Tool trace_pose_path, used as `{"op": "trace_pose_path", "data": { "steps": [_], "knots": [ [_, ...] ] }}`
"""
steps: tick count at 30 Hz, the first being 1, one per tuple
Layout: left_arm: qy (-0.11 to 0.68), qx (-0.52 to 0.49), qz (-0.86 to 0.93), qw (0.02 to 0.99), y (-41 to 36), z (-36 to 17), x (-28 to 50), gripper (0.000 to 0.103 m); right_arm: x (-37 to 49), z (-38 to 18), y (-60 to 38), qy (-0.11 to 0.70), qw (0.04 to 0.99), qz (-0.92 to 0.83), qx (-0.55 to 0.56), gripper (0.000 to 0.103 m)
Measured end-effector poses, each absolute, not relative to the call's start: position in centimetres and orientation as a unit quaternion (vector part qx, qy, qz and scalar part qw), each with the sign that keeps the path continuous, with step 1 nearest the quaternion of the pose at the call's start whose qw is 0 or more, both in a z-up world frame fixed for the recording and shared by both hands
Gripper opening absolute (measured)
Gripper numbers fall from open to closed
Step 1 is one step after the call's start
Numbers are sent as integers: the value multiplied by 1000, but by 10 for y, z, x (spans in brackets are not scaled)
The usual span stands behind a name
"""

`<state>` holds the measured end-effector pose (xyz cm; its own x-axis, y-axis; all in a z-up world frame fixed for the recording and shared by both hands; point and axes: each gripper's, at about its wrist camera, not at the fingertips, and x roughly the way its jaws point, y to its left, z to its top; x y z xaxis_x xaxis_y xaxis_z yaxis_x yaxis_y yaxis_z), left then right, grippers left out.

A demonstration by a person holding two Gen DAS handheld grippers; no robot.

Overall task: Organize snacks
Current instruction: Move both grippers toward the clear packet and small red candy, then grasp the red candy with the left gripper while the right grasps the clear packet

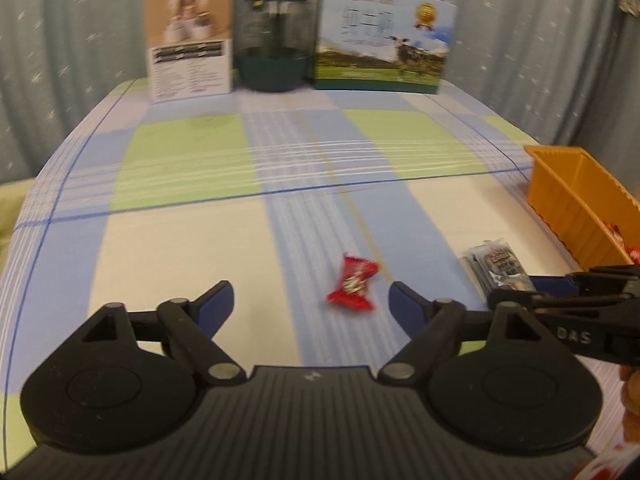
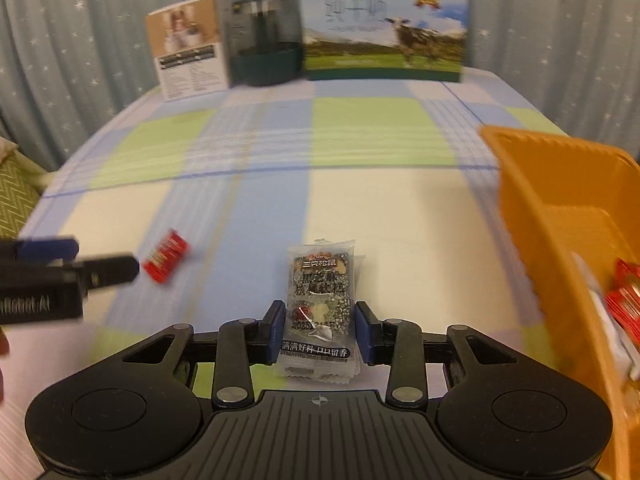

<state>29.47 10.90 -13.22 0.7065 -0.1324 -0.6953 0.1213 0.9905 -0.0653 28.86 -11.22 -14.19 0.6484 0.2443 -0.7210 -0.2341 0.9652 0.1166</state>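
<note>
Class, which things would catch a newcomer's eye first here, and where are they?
The clear sesame snack packet sits between the right gripper's blue fingers. A red candy wrapper lies ahead of the open left gripper. The orange plastic bin stands on the right.

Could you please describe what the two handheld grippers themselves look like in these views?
Both are matte black plastic. The left gripper and right gripper each have a ribbed body, two round discs, angular linkage arms with silver pivot pins, and dark blue pads on the fingertips. Seen side-on, white lettering marks each: "DAS" on the right one, blurred text on the left one. No cables or sleeves show.
</note>
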Motion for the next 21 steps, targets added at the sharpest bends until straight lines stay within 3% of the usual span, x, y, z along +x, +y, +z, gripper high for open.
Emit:
{"op": "trace_pose_path", "data": {
  "steps": [4, 14, 17, 21],
  "knots": [
    [369, 21, -85, 925, 94, -139, 304, 58, 285, -143, -124, 393, 910, 127, 20, 37],
    [376, 61, -96, 920, 78, -154, 316, 33, 286, -146, -117, 383, 914, 136, -5, 46],
    [375, 66, -95, 920, 78, -156, 315, 31, 285, -149, -109, 376, 917, 130, -35, 46],
    [377, 61, -95, 919, 79, -156, 316, 18, 287, -151, -108, 378, 917, 122, -33, 46]
  ]
}}
